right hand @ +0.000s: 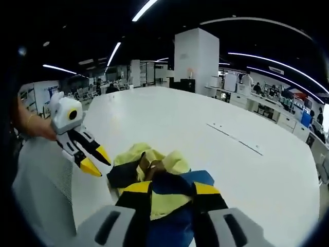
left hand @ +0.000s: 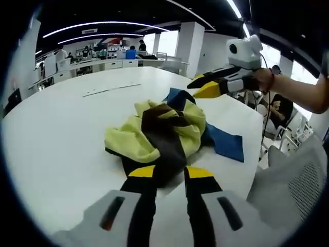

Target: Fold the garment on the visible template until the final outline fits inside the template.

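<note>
Yellow-tipped black fingers [left hand: 199, 172] of left gripper [left hand: 169, 172] spread apart, hovering at near edge of garment [left hand: 164, 135]: soft crumpled heap of pale yellow, dark brown and blue fabric, lying mid-tabletop [left hand: 61, 128]. Right gripper [right hand: 171, 188] likewise spread above same heap [right hand: 154, 177], pinching nothing. Smooth, white, rounded tabletop, thin tape lines [left hand: 110, 89] farther back. Grey mesh chair [left hand: 300, 180] beside it. Open office beyond, with white columns [right hand: 196, 56], desks and curved ceiling light strips [left hand: 97, 24].

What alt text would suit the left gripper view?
A crumpled yellow, black and blue garment lies on a white table, between the open left gripper below and the right gripper reaching in from the right.
</note>
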